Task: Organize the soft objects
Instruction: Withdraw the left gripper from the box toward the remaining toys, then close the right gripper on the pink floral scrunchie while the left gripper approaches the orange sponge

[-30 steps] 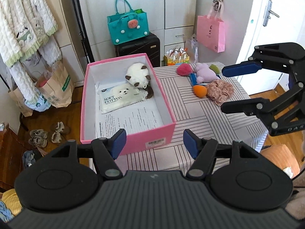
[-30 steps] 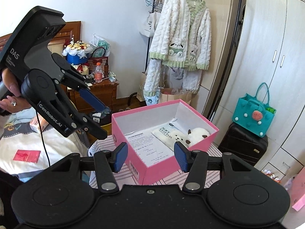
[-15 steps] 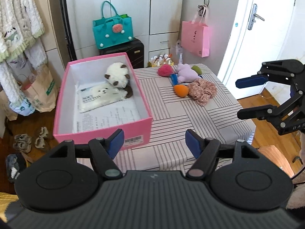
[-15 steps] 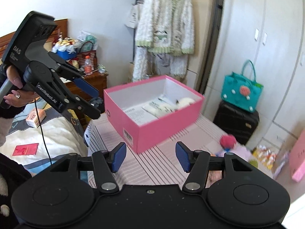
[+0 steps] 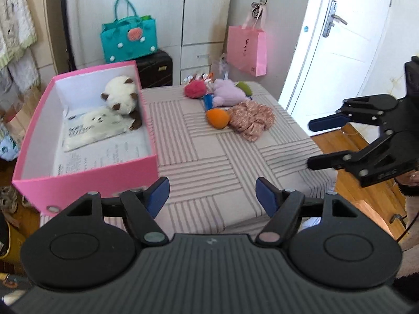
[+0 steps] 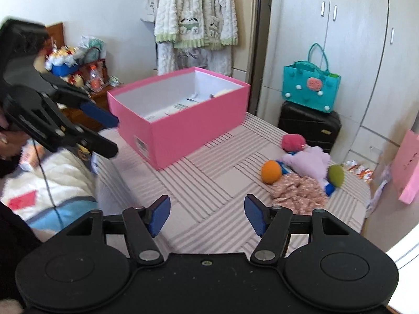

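Note:
A pink box (image 5: 86,180) on the striped table (image 5: 209,157) holds a white panda plush (image 5: 120,98) and a soft cotton pack (image 5: 94,127). Loose soft items lie at the table's far right: a pink pom (image 5: 195,89), a purple plush (image 5: 227,94), a green ball (image 5: 243,87), an orange ball (image 5: 218,118) and a floral cloth (image 5: 252,123). My left gripper (image 5: 212,196) is open and empty over the near table edge. My right gripper (image 6: 207,216) is open and empty, facing the orange ball (image 6: 271,172) and the floral cloth (image 6: 298,189). The box (image 6: 180,128) stands to its left.
A teal bag (image 5: 128,39) sits on a black suitcase (image 5: 154,68) behind the table. A pink paper bag (image 5: 246,49) hangs by the door (image 5: 340,52). A fleece robe (image 6: 196,21) hangs on a rack. A bed (image 6: 52,183) lies left of the table.
Both grippers have turned toward the loose items on the table's right side. The right view has swung from the box to the toys. Both stay open and empty.

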`<state>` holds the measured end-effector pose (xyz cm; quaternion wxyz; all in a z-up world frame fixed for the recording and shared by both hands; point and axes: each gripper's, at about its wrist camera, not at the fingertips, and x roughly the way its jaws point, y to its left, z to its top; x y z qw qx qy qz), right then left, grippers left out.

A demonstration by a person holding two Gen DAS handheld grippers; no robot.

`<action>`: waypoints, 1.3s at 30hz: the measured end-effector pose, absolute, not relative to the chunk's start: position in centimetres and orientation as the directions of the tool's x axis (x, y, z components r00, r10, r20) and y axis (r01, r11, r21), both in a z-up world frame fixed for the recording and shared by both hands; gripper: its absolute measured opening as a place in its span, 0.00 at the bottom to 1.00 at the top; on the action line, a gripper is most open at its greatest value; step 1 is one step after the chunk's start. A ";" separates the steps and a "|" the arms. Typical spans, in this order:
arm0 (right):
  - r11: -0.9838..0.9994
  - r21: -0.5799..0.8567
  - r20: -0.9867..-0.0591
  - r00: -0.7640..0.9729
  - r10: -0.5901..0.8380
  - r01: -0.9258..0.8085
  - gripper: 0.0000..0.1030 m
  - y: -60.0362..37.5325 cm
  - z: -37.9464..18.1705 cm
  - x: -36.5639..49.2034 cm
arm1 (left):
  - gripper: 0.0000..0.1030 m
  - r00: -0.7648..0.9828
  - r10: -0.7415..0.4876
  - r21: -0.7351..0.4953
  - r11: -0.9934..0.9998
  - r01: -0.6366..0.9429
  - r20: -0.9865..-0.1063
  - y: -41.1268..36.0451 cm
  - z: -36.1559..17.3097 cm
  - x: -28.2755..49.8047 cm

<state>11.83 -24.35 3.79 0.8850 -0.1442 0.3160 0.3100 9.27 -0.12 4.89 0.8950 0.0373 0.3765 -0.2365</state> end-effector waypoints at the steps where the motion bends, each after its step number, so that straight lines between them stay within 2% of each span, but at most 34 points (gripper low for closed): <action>1: 0.769 -0.072 -0.647 0.616 0.449 -0.635 0.66 -24.5 3.3 12.1 | 0.72 0.614 -0.398 -0.109 0.885 0.453 -0.682 -0.5 4.8 9.3; 9: 0.772 -0.029 -0.643 0.603 0.472 -0.635 0.66 -26.6 0.7 14.8 | 0.75 0.643 -0.393 -0.033 0.867 0.497 -0.658 -4.3 4.4 11.2; 13: 0.778 -0.055 -0.594 0.647 0.478 -0.626 0.72 -27.8 -0.8 15.9 | 0.76 0.646 -0.394 -0.048 0.874 0.484 -0.654 -5.6 3.7 13.0; 18: 0.828 -0.100 -0.509 0.743 0.434 -0.552 0.73 -29.7 -2.9 18.2 | 0.76 0.627 -0.429 -0.104 0.868 0.486 -0.650 -7.7 2.2 15.7; 19: 0.832 -0.084 -0.509 0.741 0.437 -0.549 0.76 -30.1 -3.1 18.9 | 0.76 0.632 -0.423 -0.102 0.872 0.478 -0.649 -8.3 1.9 16.2; 20: 0.837 -0.062 -0.514 0.736 0.440 -0.543 0.84 -30.5 -3.4 19.6 | 0.76 0.639 -0.412 -0.099 0.879 0.466 -0.649 -8.8 1.7 16.6; 22: 0.849 -0.029 -0.522 0.732 0.438 -0.528 0.89 -31.2 -3.7 21.0 | 0.76 0.643 -0.413 -0.097 0.879 0.467 -0.645 -9.8 1.3 17.2; 25: 0.860 -0.015 -0.536 0.730 0.424 -0.510 0.90 -31.7 -4.4 22.5 | 0.76 0.644 -0.421 -0.125 0.883 0.452 -0.639 -10.7 0.7 18.5; 31: 0.851 -0.085 -0.545 0.739 0.396 -0.519 0.93 -30.7 -6.2 24.0 | 0.79 0.685 -0.375 -0.110 0.911 0.398 -0.624 -12.1 -1.1 21.0; 36: 0.850 -0.245 -0.593 0.766 0.249 -0.467 0.93 -28.1 -7.8 25.2 | 0.79 0.723 -0.328 -0.063 0.928 0.368 -0.608 -12.8 -2.3 22.4; 39: 0.847 -0.209 -0.594 0.751 0.288 -0.490 0.93 -27.9 -7.6 25.5 | 0.79 0.735 -0.313 -0.048 0.932 0.358 -0.601 -13.1 -3.0 23.1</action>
